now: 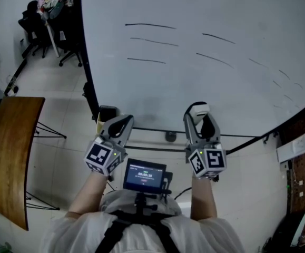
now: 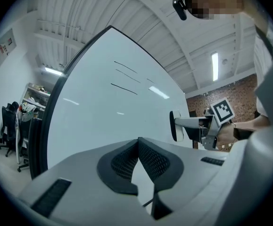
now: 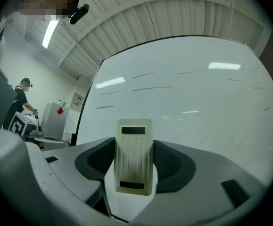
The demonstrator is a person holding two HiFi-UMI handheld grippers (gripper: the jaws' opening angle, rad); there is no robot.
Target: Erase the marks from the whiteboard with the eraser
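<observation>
A cream-coloured eraser (image 3: 134, 164) stands upright between the jaws of the right tool (image 3: 134, 147), which grip it by its two long sides, its ribbed back and two dark slots turned toward that tool's camera. Directly ahead of the tool spreads the whiteboard (image 3: 207, 121), with the eraser held just short of the board's lower part; whether it touches the surface cannot be told. The marks (image 1: 150, 26), thin black strokes, lie well beyond the tool's tip: three short lines stacked ahead and to its left, two slanted ones (image 1: 218, 37) straight ahead, and fainter dashes (image 1: 284, 74) trailing off to its right. In the head view the right tool (image 1: 198, 115) points at the board with the eraser (image 1: 198, 108) at its tip, while the left tool (image 1: 119, 126) is held beside it, level and apart. The left tool (image 2: 138, 145) has its jaws pressed together with nothing between them, and it too faces the whiteboard (image 2: 103, 121); off to its right the other tool (image 2: 195, 126) shows side-on against a brick wall (image 2: 221, 94). Behind both tools a small screen (image 1: 144, 175) glows at the person's chest. Left of the left tool stands a wooden tabletop (image 1: 9, 152), and farther ahead on that side, past the board's edge, are dark office chairs (image 1: 36, 28). A person (image 3: 19, 105) stands in the background to the right tool's left.
</observation>
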